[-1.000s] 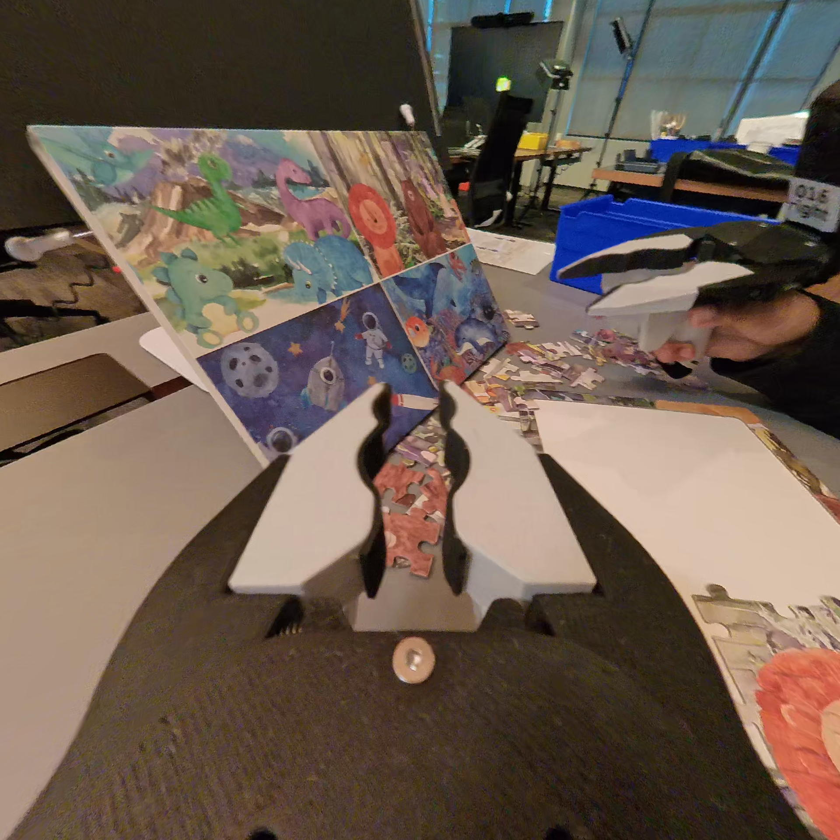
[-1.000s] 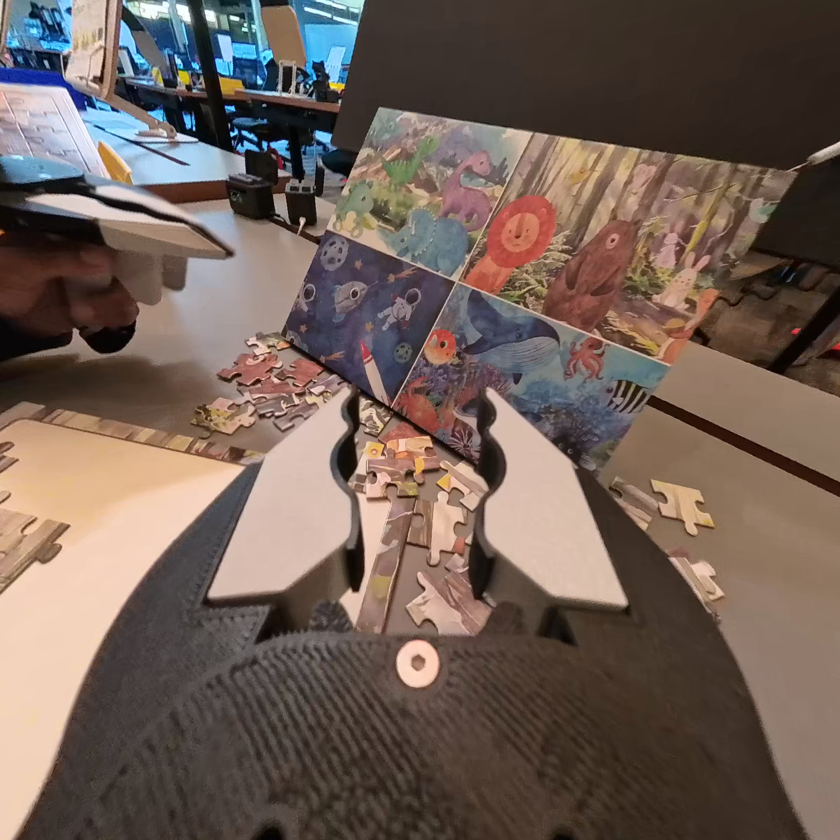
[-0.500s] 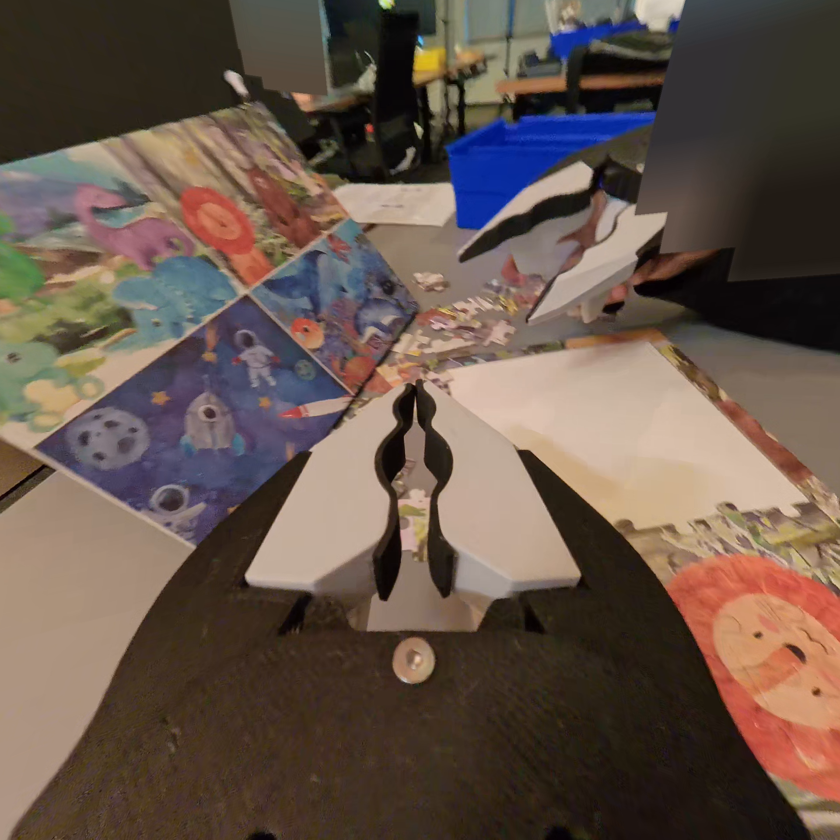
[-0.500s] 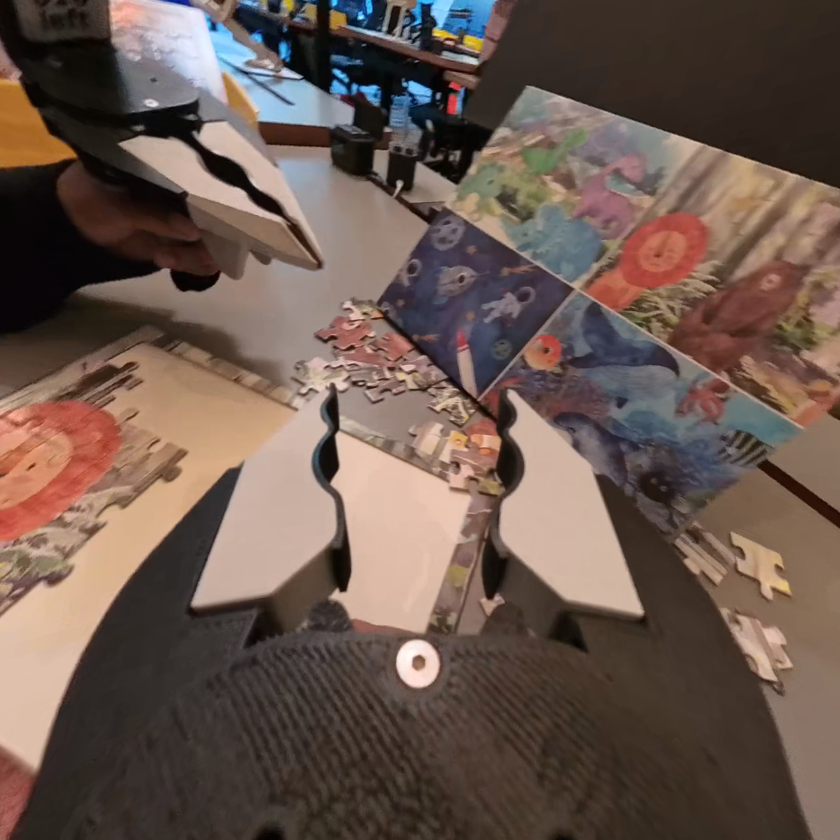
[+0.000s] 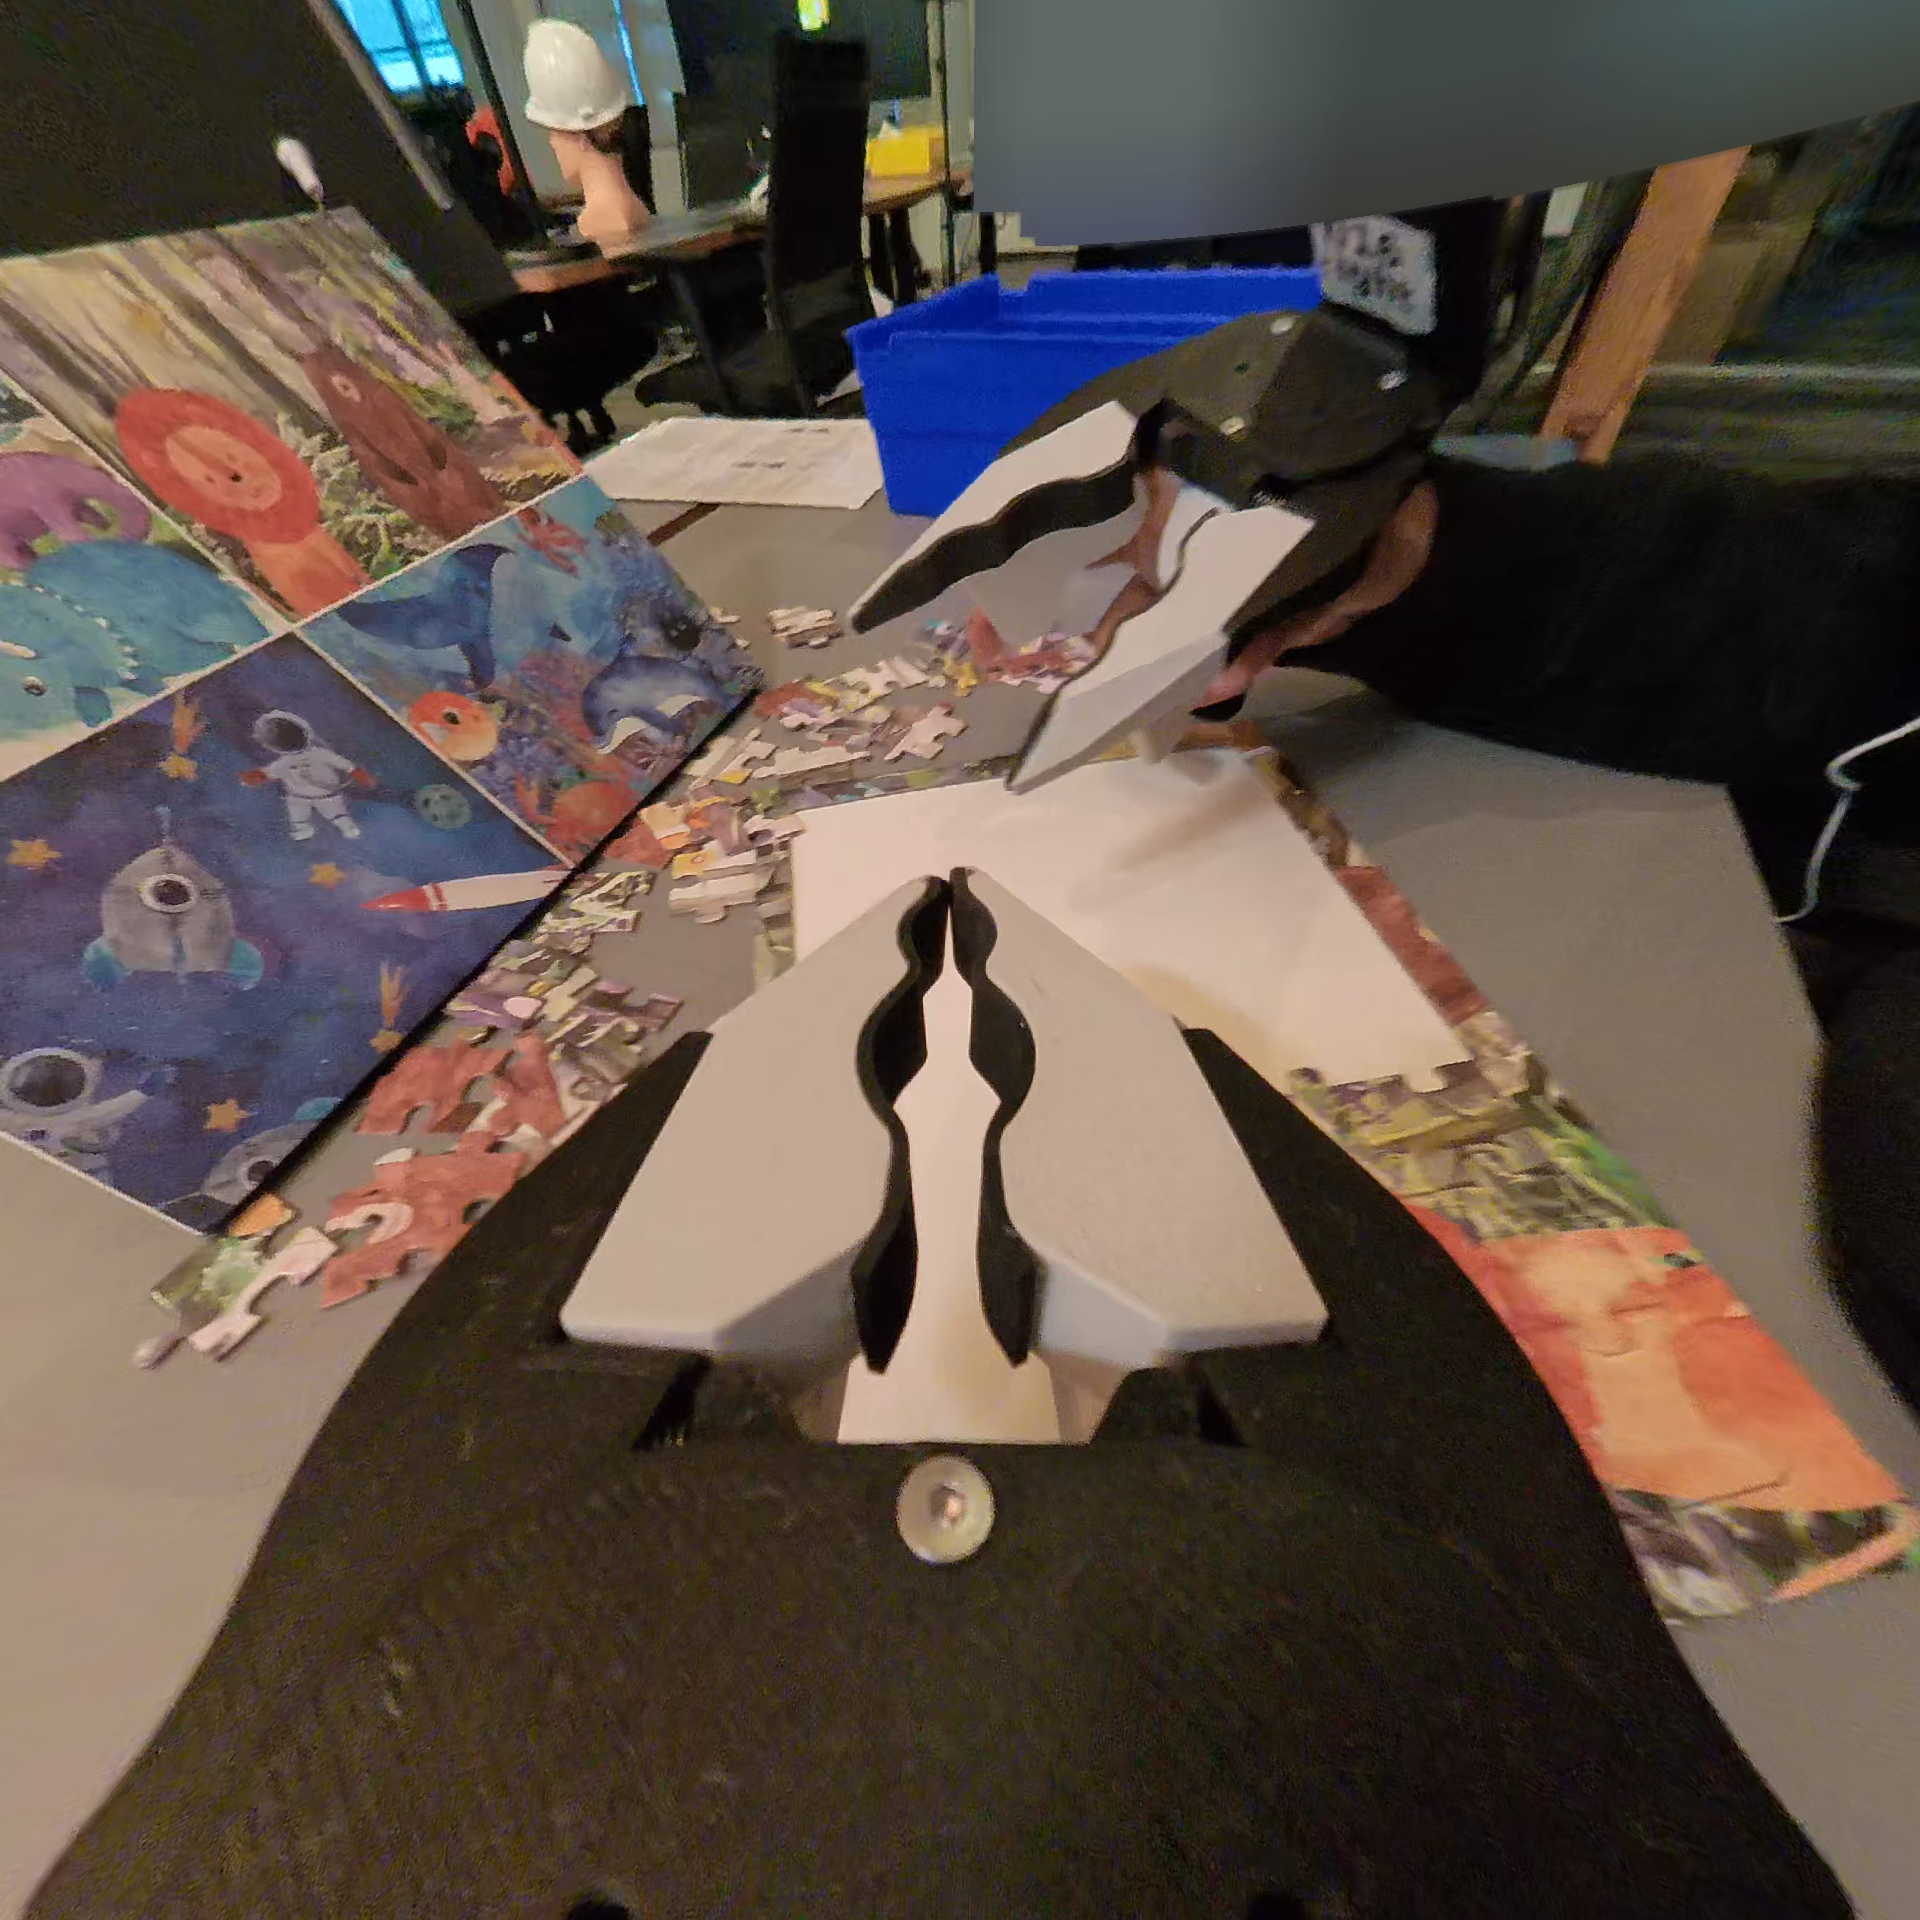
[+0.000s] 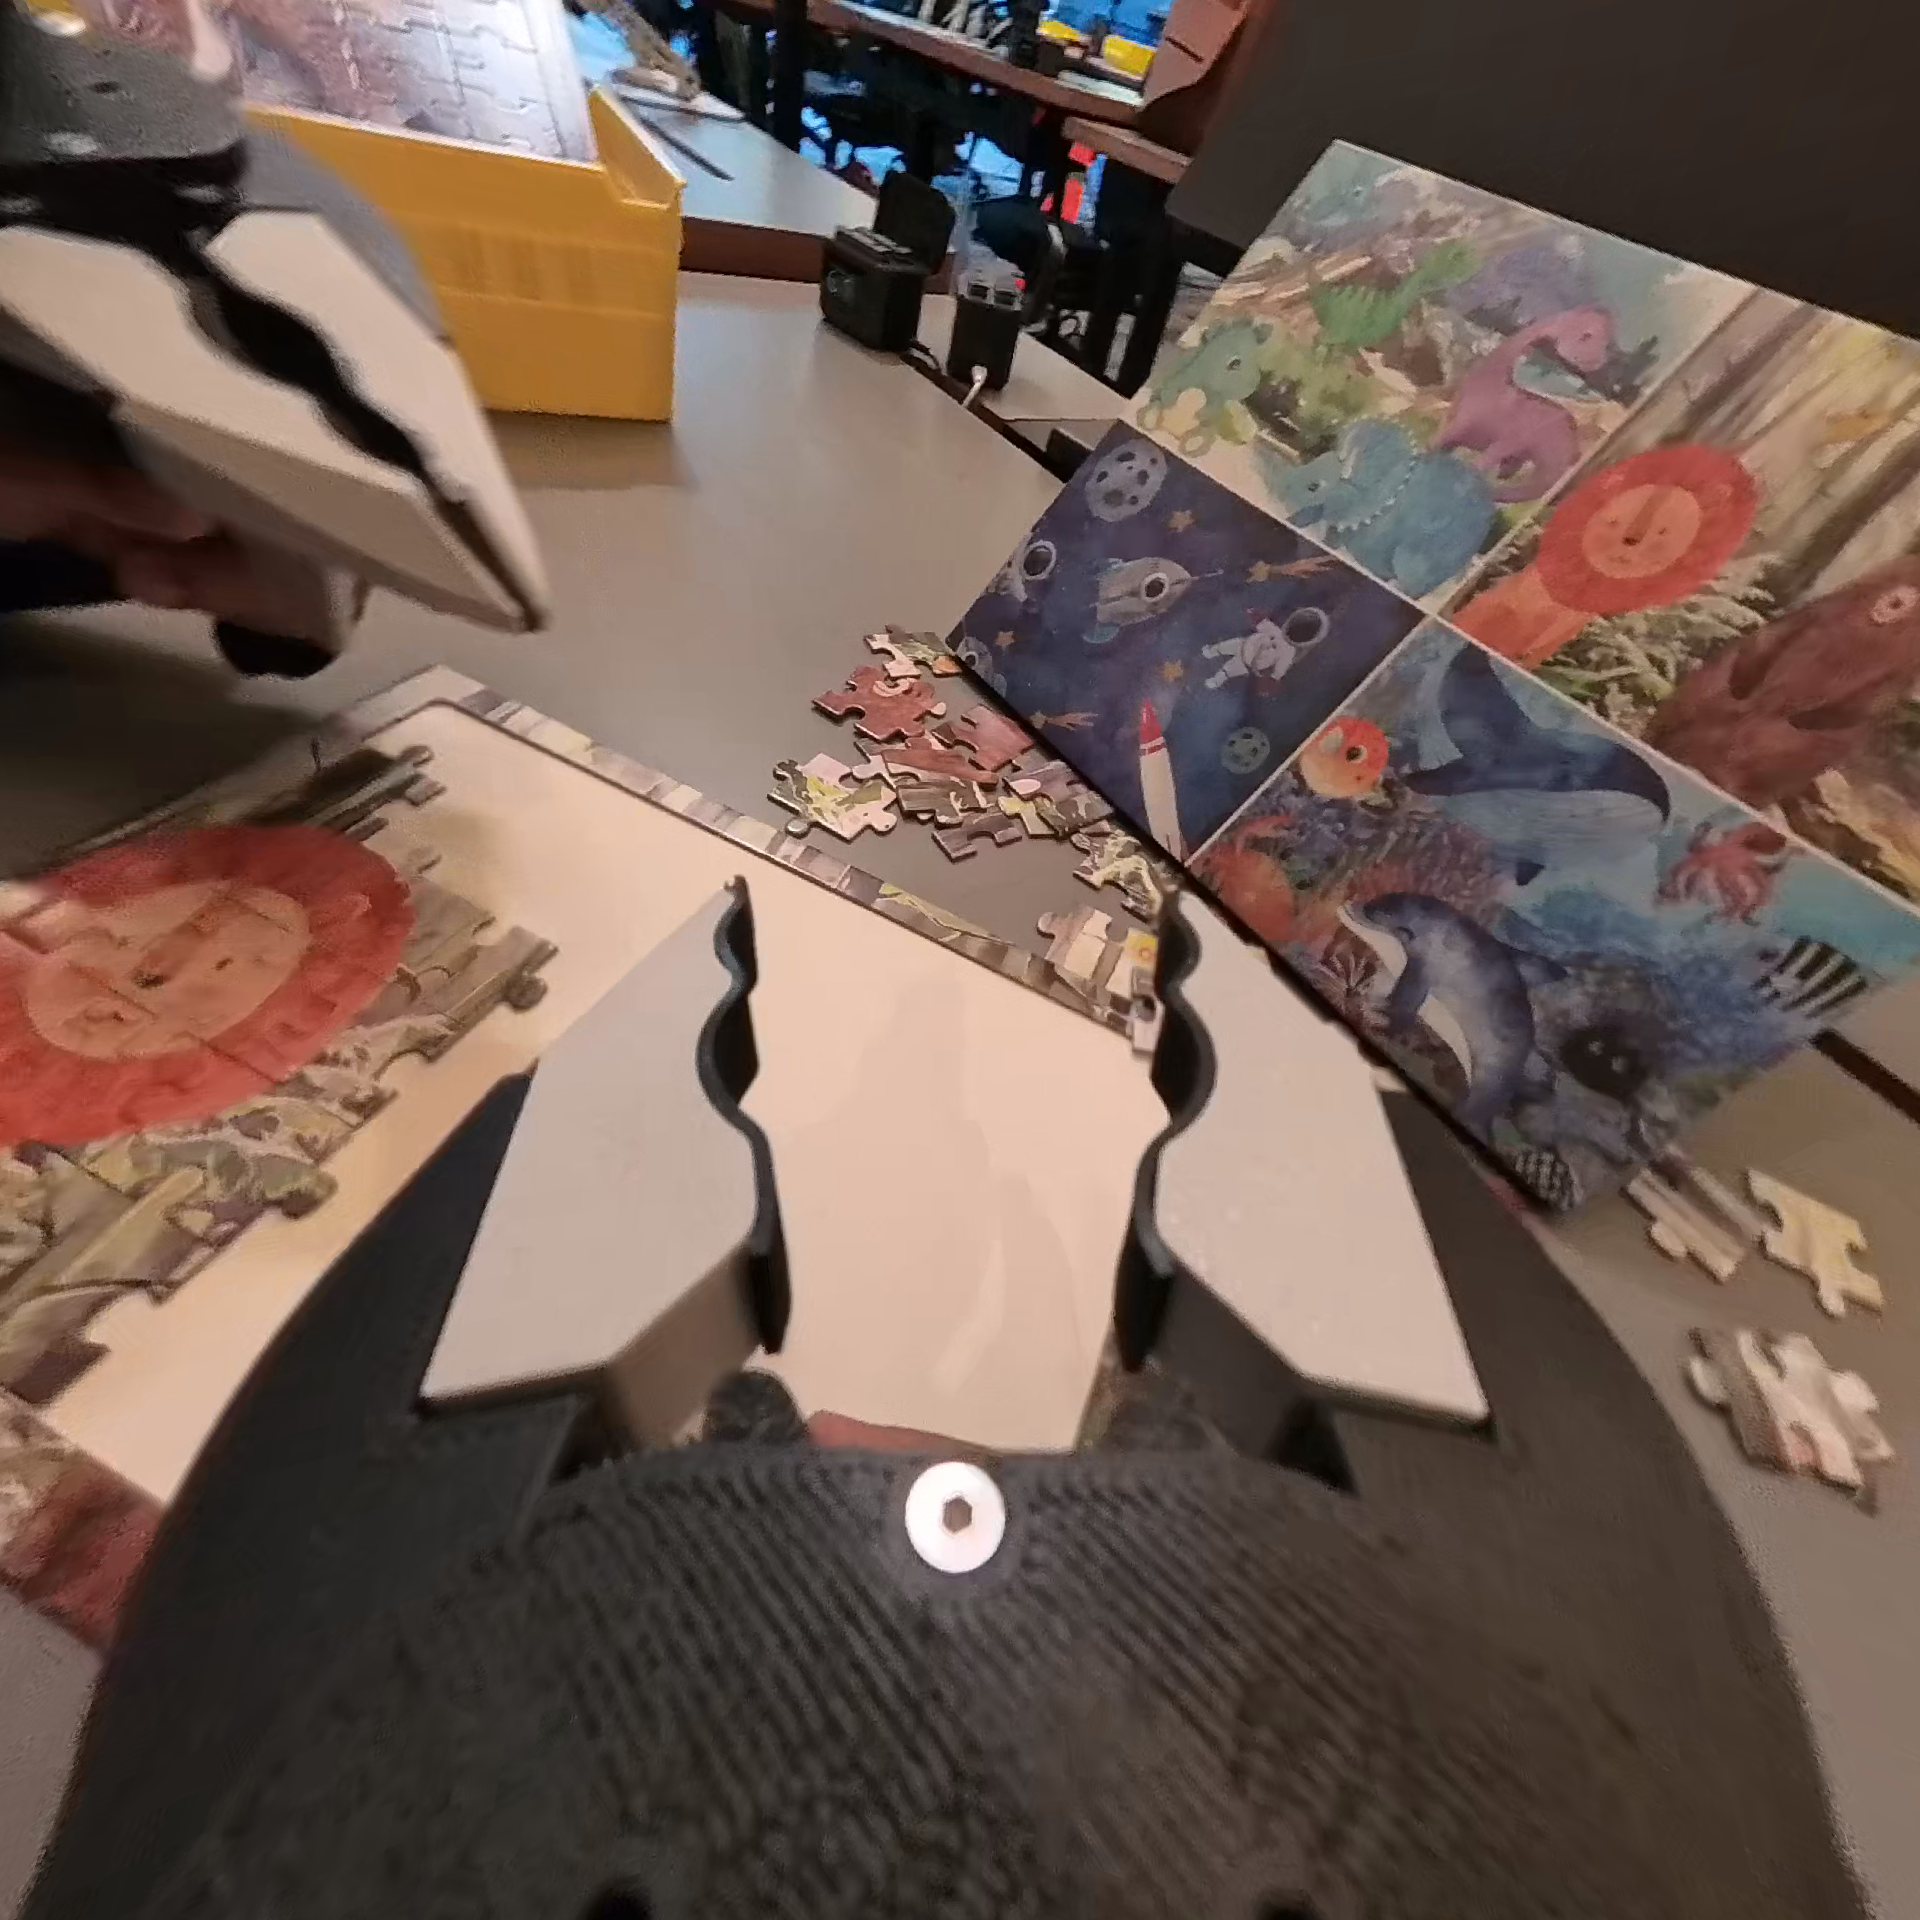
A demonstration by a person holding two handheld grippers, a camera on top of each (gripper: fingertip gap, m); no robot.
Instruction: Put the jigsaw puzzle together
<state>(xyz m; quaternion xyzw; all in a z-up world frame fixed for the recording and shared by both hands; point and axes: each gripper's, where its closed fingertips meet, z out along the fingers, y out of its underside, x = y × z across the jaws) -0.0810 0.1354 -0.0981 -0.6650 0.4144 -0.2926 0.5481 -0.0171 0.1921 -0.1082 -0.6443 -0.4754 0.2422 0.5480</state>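
Observation:
The white puzzle board [image 5: 1091, 883] lies on the grey table, with a partly built orange lion [image 6: 187, 966] and several edge pieces in place. Loose pieces [image 5: 852, 727] lie between the board and the propped-up reference picture [image 5: 312, 727]. Red-brown pieces [image 5: 447, 1143] lie at its near corner. My left gripper [image 5: 951, 883] is shut above the board's edge, with nothing visible between its tips. It also shows at the upper left of the right wrist view [image 6: 525, 613]. My right gripper [image 6: 951, 914] is open and empty over the bare board [image 6: 935, 1091]. It also shows in the left wrist view [image 5: 940, 701].
A blue bin [image 5: 1039, 353] and a paper sheet [image 5: 748, 462] sit behind the pieces. A yellow bin [image 6: 561, 270] and black boxes [image 6: 883, 281] stand at the far left. A few pieces [image 6: 1766, 1247] lie right of the picture [image 6: 1455, 675].
My left gripper has closed and swung right, from above the red-brown pieces to the board's edge. My right gripper has opened wider and moved left, from the loose pieces to over the bare board.

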